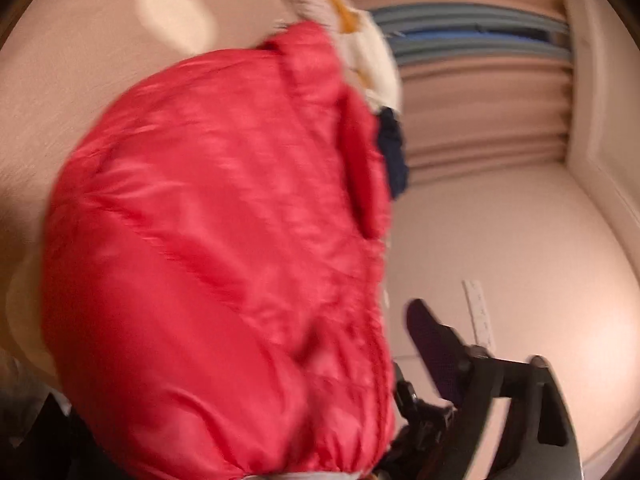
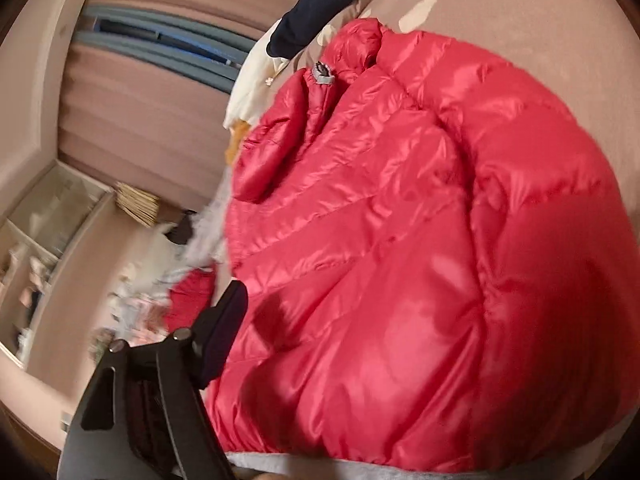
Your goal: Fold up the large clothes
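My left hand-held gripper [image 1: 404,364] shows one dark finger [image 1: 430,334] clear; the other is buried under the red down jacket [image 1: 224,240], so I cannot tell if it pinches the hem. The right hand-held gripper [image 2: 256,344] reads the same: one finger [image 2: 224,332] visible, jacket [image 2: 420,240] over the rest. The jacket hangs puffed between both, apparently lifted. Risk as I judge it: slick shell slipping from a shallow grip, or dragging the white and navy clothes [image 2: 276,40] beyond it along.
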Action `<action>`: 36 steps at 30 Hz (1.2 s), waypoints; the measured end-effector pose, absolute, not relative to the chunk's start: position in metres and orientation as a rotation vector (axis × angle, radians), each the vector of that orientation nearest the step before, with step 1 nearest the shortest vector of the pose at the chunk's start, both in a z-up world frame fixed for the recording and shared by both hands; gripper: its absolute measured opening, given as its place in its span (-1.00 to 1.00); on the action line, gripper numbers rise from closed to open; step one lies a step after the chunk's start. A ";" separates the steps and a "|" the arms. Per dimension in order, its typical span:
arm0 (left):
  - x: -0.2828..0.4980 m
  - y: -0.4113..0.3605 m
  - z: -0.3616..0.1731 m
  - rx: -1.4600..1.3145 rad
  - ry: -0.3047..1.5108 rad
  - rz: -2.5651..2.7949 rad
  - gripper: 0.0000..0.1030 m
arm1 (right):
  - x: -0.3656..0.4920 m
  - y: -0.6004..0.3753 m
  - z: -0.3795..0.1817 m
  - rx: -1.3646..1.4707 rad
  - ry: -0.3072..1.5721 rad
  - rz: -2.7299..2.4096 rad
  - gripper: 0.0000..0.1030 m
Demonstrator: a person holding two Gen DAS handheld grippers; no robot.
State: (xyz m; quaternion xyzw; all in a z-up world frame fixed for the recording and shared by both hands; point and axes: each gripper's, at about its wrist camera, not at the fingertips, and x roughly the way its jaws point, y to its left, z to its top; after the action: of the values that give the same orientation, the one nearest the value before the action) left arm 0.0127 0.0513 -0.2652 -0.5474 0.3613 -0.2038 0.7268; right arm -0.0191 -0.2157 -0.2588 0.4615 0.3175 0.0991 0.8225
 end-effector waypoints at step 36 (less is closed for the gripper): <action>-0.054 0.025 -0.097 -0.609 0.417 -0.211 -0.69 | -0.088 -0.259 -0.126 0.610 0.373 0.198 -0.66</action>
State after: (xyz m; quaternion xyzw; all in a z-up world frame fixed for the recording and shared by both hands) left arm -0.0541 0.0253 -0.0971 -0.2972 0.2032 -0.1029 0.9272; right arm -0.0878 -0.2587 -0.1256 0.2980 0.1823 0.0966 0.9320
